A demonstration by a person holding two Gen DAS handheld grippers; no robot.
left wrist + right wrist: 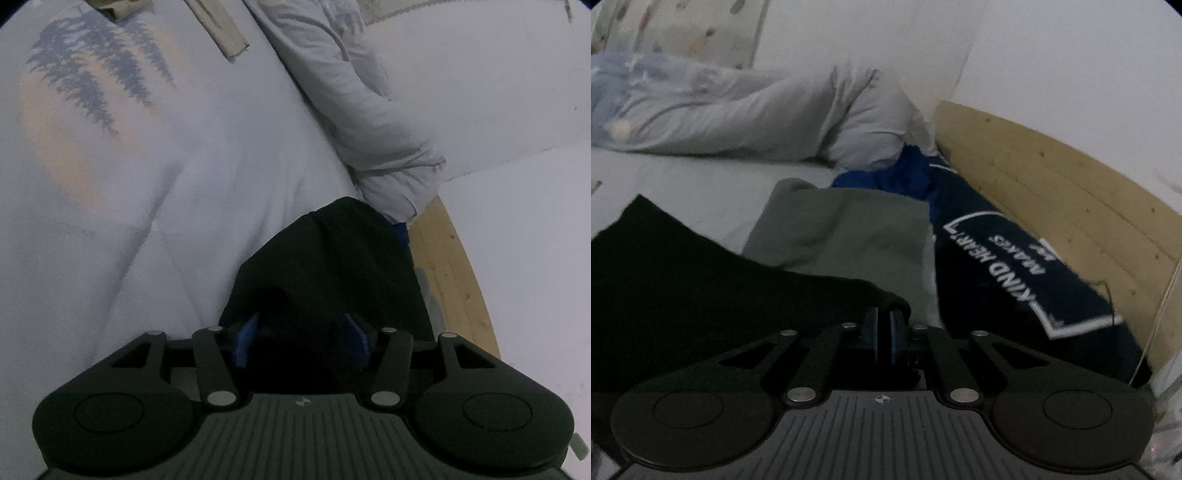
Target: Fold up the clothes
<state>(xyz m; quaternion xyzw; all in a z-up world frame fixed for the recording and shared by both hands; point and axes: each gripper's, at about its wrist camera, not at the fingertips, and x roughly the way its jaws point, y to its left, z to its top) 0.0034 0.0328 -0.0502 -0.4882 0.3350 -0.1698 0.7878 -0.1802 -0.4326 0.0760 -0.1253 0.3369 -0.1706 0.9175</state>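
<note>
A black garment (332, 258) lies on the pale bed cover, and its near end is bunched between the fingers of my left gripper (301, 338). That gripper's blue pads (245, 341) stand wide apart, so it is open. In the right wrist view the same black garment (665, 277) stretches off to the left. My right gripper (886, 332) is shut on its edge, the pads close together. A folded grey-green garment (842, 232) lies just beyond. A navy garment with white lettering (1015, 277) sits to its right.
The pale cover with a pine-tree print (92, 81) fills the left. A grey pillow (362, 122) (775, 122) lies by the wooden bed frame (450, 266) (1052, 192). Bright blue cloth (886, 177) is crumpled under the pillow's end. A beige strap (218, 29) lies far off.
</note>
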